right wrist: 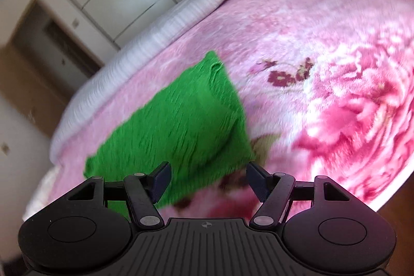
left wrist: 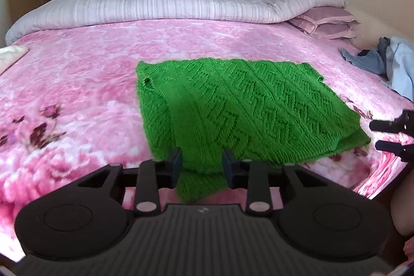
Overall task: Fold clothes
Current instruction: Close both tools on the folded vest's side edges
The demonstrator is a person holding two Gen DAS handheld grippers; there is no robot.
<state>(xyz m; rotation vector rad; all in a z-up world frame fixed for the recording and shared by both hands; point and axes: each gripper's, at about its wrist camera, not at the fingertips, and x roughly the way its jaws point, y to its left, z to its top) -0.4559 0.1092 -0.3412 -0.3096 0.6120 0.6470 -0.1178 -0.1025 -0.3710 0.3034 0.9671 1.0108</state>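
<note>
A green knitted garment (left wrist: 240,107) lies folded flat on the pink flowered bed blanket (left wrist: 77,84). My left gripper (left wrist: 201,164) is open, its fingers either side of the garment's near edge, which hangs toward me between them. My right gripper (right wrist: 208,179) is open and empty above the garment's near corner (right wrist: 181,126); it also shows in the left wrist view (left wrist: 385,136) at the right edge, beside the garment.
A rolled pale quilt (left wrist: 155,7) and pink pillows (left wrist: 326,22) lie at the bed's far side. Blue clothes (left wrist: 388,61) are heaped at the right. A white cloth (left wrist: 10,53) sits at the left edge. Wardrobe and door stand behind.
</note>
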